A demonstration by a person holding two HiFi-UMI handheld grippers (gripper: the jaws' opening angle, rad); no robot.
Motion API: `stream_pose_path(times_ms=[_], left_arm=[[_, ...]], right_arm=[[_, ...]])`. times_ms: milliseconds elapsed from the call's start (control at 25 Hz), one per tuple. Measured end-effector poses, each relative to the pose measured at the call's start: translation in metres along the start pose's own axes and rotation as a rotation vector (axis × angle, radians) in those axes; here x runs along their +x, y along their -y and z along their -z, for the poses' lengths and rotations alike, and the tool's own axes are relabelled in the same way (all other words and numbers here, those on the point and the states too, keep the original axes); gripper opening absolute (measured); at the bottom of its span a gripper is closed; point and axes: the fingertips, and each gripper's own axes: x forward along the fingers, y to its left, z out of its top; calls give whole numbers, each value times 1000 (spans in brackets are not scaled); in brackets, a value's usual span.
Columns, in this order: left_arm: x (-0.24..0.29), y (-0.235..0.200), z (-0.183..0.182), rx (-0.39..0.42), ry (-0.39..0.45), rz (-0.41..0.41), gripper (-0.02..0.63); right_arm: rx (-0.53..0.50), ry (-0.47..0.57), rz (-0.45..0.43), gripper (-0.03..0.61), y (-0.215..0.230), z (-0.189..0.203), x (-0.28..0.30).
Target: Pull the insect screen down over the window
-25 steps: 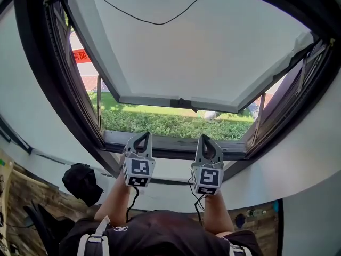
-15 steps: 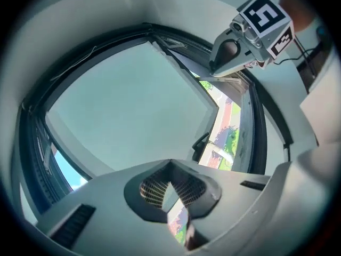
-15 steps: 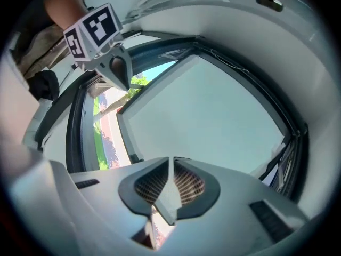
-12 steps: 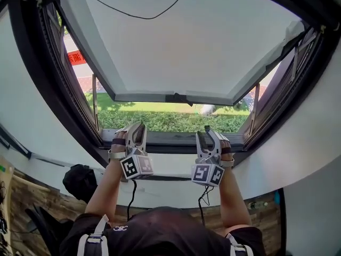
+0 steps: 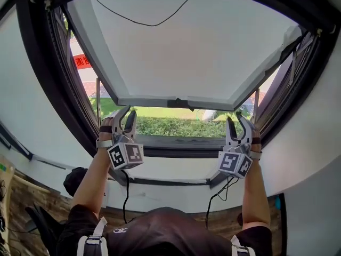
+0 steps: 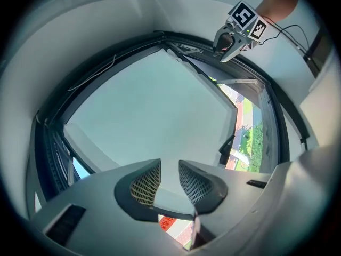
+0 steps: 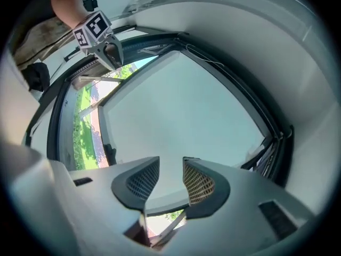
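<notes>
The pale insect screen (image 5: 186, 47) covers the upper part of the window; its bottom bar (image 5: 154, 102) carries a small dark handle (image 5: 178, 103) in the middle. My left gripper (image 5: 123, 117) is raised just under the bar's left end. My right gripper (image 5: 239, 122) reaches up below the right end. The jaws of both are opening. In the left gripper view my left gripper (image 6: 169, 167) shows a clear gap, with the screen and its bar beyond the pads, and the right gripper (image 7: 170, 164) looks the same in its own view. Neither gripper's pads press on anything.
A dark window frame (image 5: 53, 89) surrounds the opening, with a sill (image 5: 176, 142) below the grippers. Outside are a green hedge (image 5: 181, 126) and a red banner (image 5: 81, 62). A thin black cable (image 5: 149, 21) hangs across the screen. A black bag (image 5: 74, 177) lies low at the left.
Both grippers have risen from the sill and spread apart toward the ends of the screen's bar. Their jaws, shut before, now stand apart. The bar's height is about the same.
</notes>
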Motion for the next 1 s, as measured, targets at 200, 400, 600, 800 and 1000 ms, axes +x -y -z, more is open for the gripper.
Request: stream_pose_path(times_ms=[200,400,600,800,1000], left_arm=[[2,-76,-21,7,43,-62,118],[-2,-153,-42,49,76,-141,118],[-5,-234,-68,115,99,-281,118],[-7,-302,-105,170,132,-366,121],[-4,-350,-127,229,119,-398,124]], right_arm=[[-65,11,62,144,65,-6,3],[-107,41,117,144,120,-27,8],[-116,37,170,144,171,-35,20],[-106,58,244,144,234,-59,26],[-131,62,268,127,282,-83,32]])
